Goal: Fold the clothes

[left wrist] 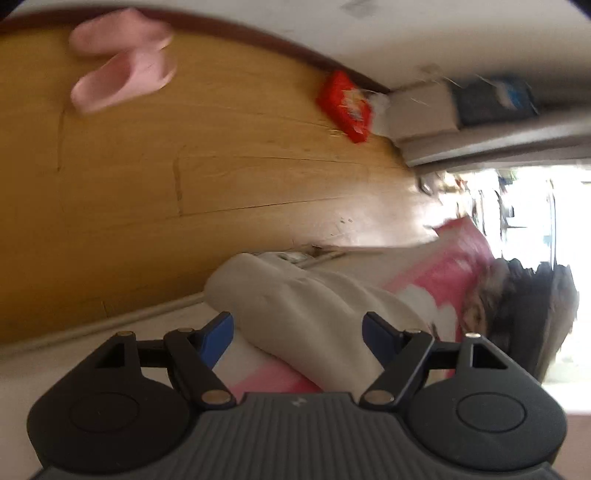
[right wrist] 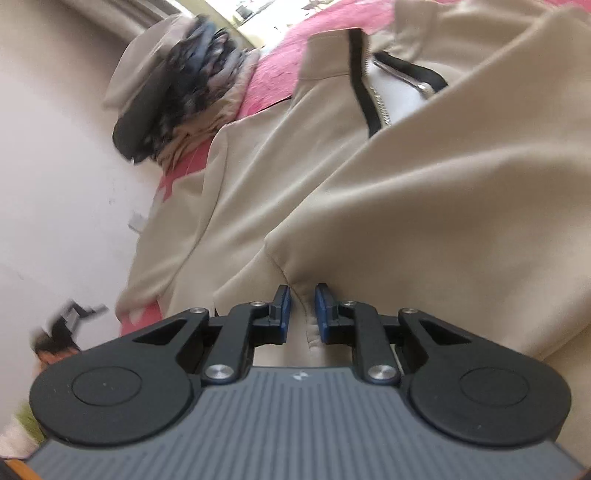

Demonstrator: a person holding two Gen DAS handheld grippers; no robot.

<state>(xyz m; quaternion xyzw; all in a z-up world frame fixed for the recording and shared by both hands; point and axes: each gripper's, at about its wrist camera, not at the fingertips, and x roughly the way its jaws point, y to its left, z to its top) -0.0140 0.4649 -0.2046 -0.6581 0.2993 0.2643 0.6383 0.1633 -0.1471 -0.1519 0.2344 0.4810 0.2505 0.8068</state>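
left gripper (left wrist: 297,326): fingers spread wide, gripping nothing | right gripper (right wrist: 303,308): fingers clamped on beige jacket (right wrist: 406,192) fold | pink slippers (left wrist: 122,70) at 11 o'clock on floor (left wrist: 221,166)

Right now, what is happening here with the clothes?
A person is folding a beige jacket on a pink sheet, with a gripper in each hand. The right gripper is pinched on a fold of the jacket near its edge. The left gripper is open and holds nothing; part of the jacket lies just beyond its fingers. A small pile of other clothes sits further off on the sheet. Pink slippers lie on the wooden floor.
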